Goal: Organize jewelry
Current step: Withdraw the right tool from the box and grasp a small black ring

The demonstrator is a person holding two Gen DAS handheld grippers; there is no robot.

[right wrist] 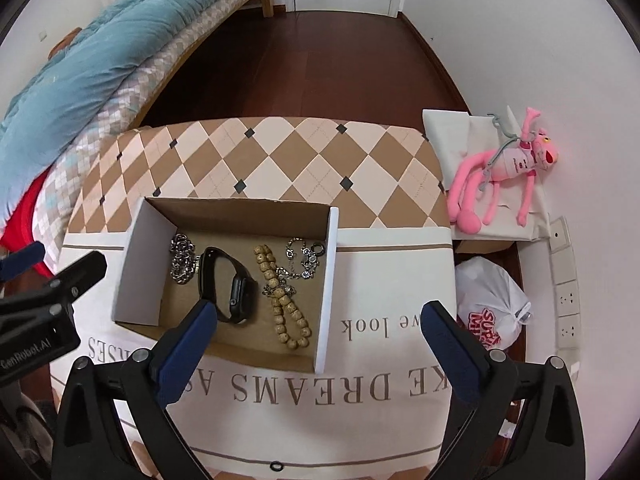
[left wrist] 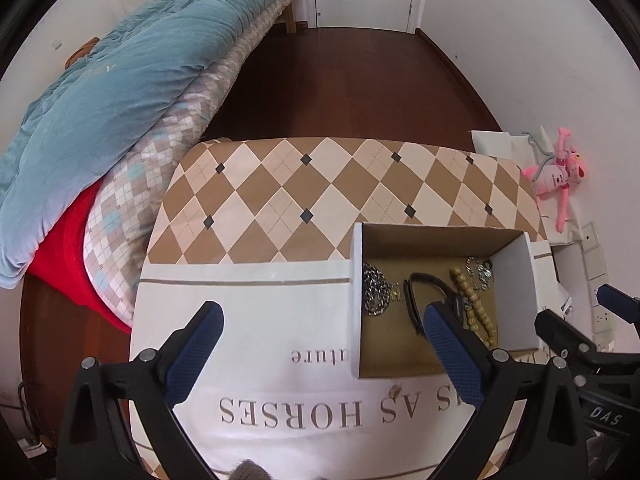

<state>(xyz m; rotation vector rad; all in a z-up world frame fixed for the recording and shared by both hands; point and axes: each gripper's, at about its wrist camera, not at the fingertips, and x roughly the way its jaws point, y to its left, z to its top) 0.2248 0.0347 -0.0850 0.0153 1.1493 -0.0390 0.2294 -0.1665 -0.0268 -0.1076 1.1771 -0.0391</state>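
Note:
An open cardboard box (right wrist: pixel 330 264) (left wrist: pixel 356 276) sits on a white printed cloth on the table. Inside lie a silver chain (right wrist: pixel 182 258) (left wrist: pixel 374 294), a black smartwatch (right wrist: pixel 230 284) (left wrist: pixel 426 286), a wooden bead bracelet (right wrist: pixel 282 296) (left wrist: pixel 472 308) and a thin silver bracelet (right wrist: pixel 306 258) (left wrist: pixel 480 274). My left gripper (left wrist: pixel 322 316) is open and empty, hovering left of the box. My right gripper (right wrist: pixel 320 316) is open and empty, above the box's near right wall. A small black ring (right wrist: pixel 276 466) lies on the cloth at the near edge.
The table (left wrist: pixel 280 184) has a tan diamond-pattern cover. A bed with a blue quilt (left wrist: pixel 112 88) stands at left. A pink plush toy (right wrist: pixel 504 172) and a white plastic bag (right wrist: pixel 492 312) lie at right by the wall. Dark wood floor lies beyond.

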